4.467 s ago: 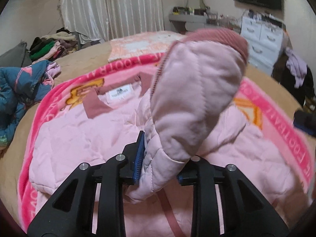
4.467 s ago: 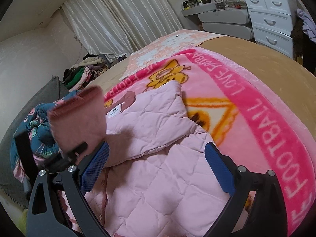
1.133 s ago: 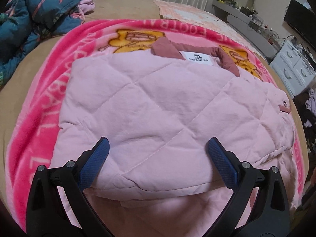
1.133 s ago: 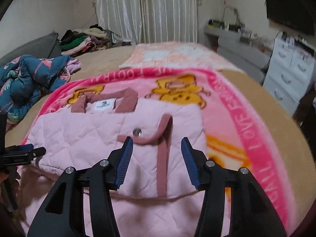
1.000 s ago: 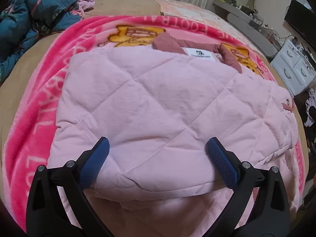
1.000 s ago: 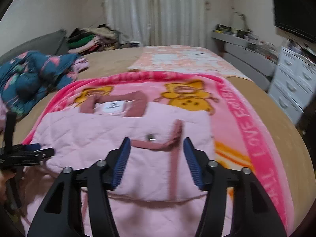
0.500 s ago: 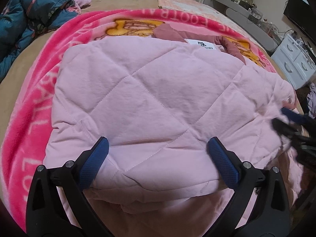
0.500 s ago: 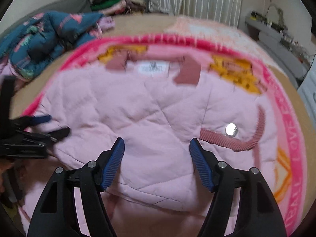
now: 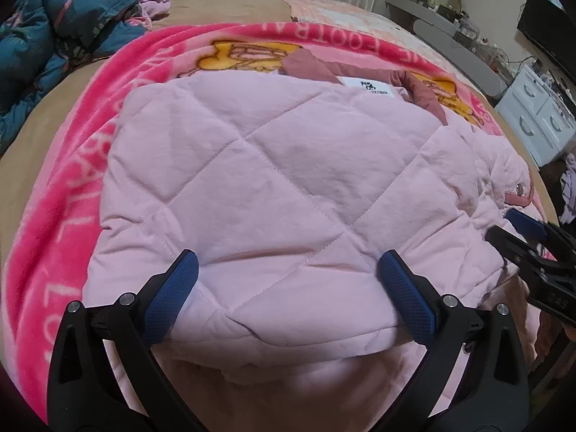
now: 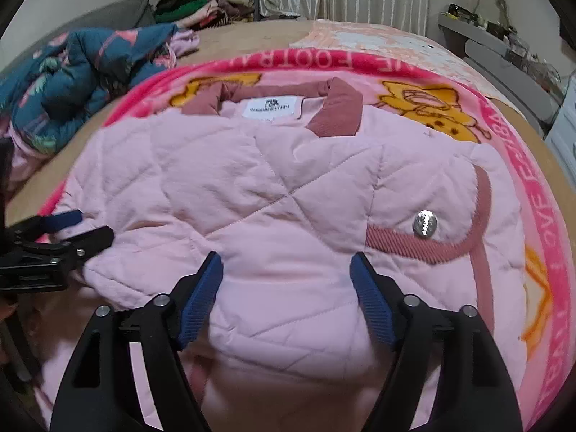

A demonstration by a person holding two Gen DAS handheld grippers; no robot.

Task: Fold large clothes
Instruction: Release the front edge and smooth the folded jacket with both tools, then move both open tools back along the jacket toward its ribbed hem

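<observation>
On the pink blanket (image 10: pixel 511 136), the quilted pink jacket (image 10: pixel 273 194) lies folded, both tongs (image 9: pixel 288 288) (image 10: pixel 286 280) spread, the right's just widened.

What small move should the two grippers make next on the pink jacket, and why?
Probably lower both and close on the near folded edge of the pink quilted jacket, to fold it up toward the collar. The sleeves already lie folded in. The left gripper is open over that edge; the right gripper has just been opening, and nothing is pinched between its fingers.
</observation>
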